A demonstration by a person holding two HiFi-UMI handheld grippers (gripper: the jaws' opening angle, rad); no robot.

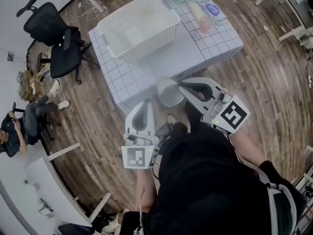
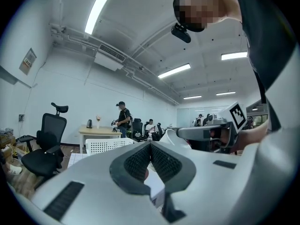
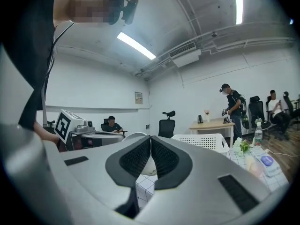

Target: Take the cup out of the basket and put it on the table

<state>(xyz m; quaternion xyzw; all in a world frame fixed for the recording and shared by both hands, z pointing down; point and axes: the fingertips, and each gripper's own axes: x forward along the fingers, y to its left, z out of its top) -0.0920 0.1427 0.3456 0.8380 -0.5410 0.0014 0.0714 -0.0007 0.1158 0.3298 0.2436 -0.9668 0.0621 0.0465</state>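
Cup out of the basket, pinched by the table's near edge
The table (image 1: 146,77) bore the basket (image 1: 146,48); at its 6 o'clock the cup (image 1: 168,93) was nipped by its thin wall in the right gripper (image 1: 182,87), and might swing loose or miss the edge. The left gripper (image 1: 147,102) was closed, empty. Only the right gripper view showed wall between pads; only the head view showed the edge

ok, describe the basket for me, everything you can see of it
The basket is white plastic, rectangular and open-topped, its walls dotted with small holes under a solid rim. It stands upright on the checked tablecloth, toward its far left corner. Nothing shows inside it. Only the cloth touches it; the cup is outside it.
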